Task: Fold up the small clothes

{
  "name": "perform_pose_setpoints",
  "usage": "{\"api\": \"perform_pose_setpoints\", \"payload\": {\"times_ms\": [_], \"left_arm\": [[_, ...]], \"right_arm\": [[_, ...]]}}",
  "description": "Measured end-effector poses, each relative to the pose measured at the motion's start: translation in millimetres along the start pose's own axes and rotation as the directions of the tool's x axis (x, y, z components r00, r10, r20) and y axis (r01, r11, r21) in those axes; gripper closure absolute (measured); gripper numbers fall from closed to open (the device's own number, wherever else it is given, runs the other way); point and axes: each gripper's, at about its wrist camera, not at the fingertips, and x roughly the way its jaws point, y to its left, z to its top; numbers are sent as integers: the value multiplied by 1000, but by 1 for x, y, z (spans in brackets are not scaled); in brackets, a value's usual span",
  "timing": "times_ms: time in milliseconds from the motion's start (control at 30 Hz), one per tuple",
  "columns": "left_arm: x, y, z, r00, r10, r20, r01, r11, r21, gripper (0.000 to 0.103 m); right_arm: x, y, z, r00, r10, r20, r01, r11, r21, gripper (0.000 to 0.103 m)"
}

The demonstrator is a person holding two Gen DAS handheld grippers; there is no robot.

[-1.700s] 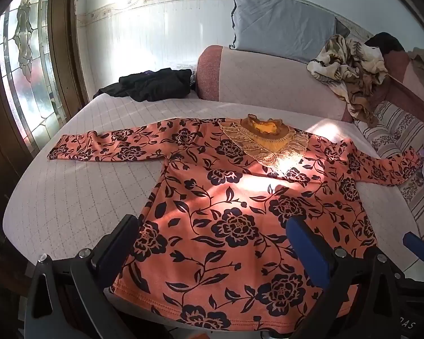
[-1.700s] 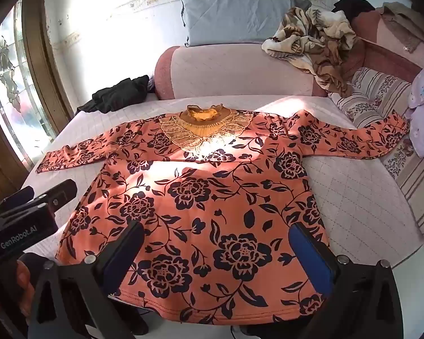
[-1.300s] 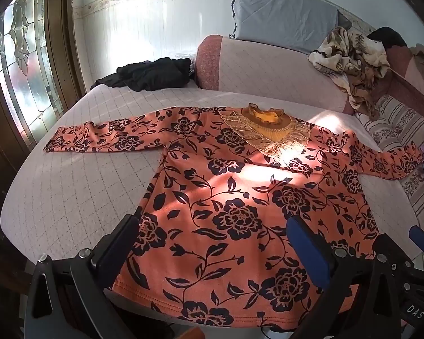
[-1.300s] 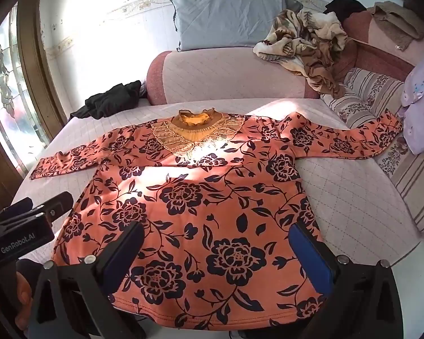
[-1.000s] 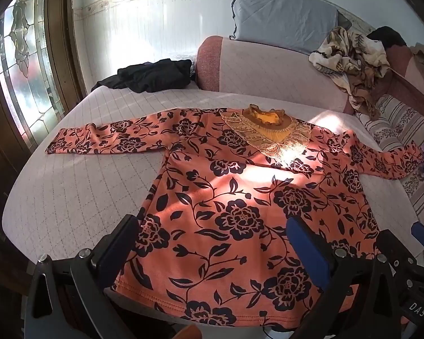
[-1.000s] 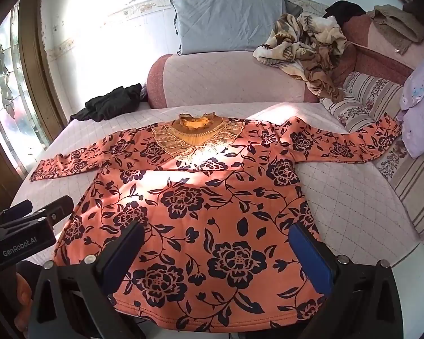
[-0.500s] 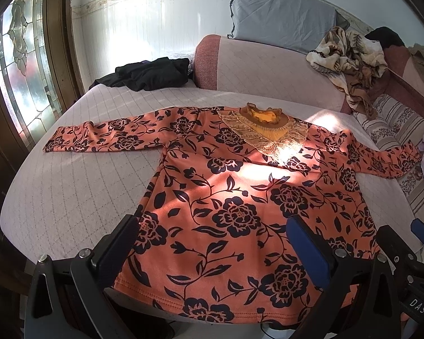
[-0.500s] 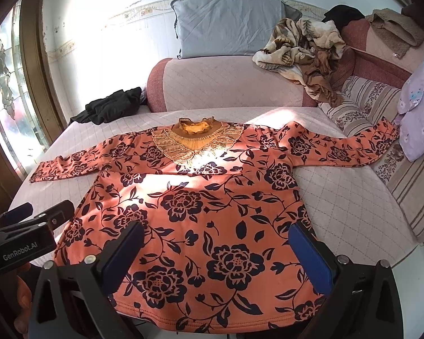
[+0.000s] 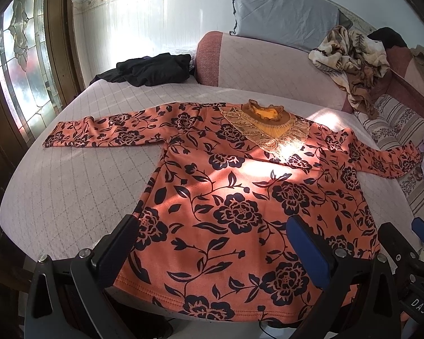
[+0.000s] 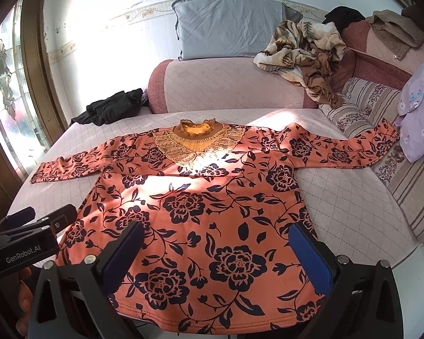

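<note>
Both grippers, left point(image 9: 212, 250) and right point(image 10: 216, 251), hover jaws spread above the hem of the floral top point(image 10: 200, 206), spread flat on the bed point(image 9: 70, 186), collar away, sleeves running crosswise.

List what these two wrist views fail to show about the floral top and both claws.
- Floral top: its hem middle drops past the bed edge, left wrist view; underside unseen.
- Right sleeve cuff: reaches the lilac cloth; contact unclear, right wrist view.
- Left claw and right claw: open; height above fabric unreadable.
- Black clothing: type indistinguishable.
</note>
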Motion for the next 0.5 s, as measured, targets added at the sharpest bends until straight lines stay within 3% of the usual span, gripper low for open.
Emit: {"api": "perform_pose_setpoints", "payload": {"times_ms": [500], "left_arm": [[4, 3, -2, 1000, -1, -4, 1, 1000, -8, 0]], "right_arm": [[5, 2, 0, 1000, 3, -10, -3, 1000, -2, 0]]}}
